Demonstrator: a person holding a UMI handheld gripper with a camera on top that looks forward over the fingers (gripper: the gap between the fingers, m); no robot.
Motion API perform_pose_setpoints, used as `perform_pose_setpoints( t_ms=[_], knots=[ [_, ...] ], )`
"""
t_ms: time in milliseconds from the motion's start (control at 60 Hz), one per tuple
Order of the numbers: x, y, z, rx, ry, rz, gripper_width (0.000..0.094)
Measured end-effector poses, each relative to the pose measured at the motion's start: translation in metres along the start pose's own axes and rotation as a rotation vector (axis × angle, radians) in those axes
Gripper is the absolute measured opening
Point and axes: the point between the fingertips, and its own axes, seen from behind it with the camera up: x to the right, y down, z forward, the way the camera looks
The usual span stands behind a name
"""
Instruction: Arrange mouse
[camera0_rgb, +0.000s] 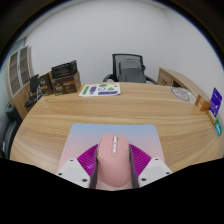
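Observation:
A pink computer mouse (112, 162) sits between my gripper's (112, 168) two fingers, its nose pointing away from me. The magenta pads (88, 158) press against both of its sides. The mouse is over the near edge of a pastel blue-pink mouse mat (110, 134) that lies on the wooden table (60, 125). I cannot tell whether the mouse rests on the mat or hangs just above it.
A printed sheet (100, 89) lies at the table's far side. A black office chair (131, 68) stands behind it. Shelves with boxes (62, 78) stand at the far left. Small items (214, 103) sit at the table's right edge.

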Motion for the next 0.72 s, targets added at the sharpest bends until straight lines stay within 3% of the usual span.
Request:
perform_pose_setpoints(
  t_ms=[117,217,517,717],
  knots=[
    [-0.003,0.007,-0.001,-0.040,-0.038,0.001,0.0617],
    [0.006,0.006,-0.018,-0.017,-0.008,-0.015,0.0829],
    [-0.001,0.032,-0.170,0.096,-0.095,0.040,0.0827],
    [0.020,0.079,-0.296,0.148,-0.132,0.044,0.0820]
  ],
)
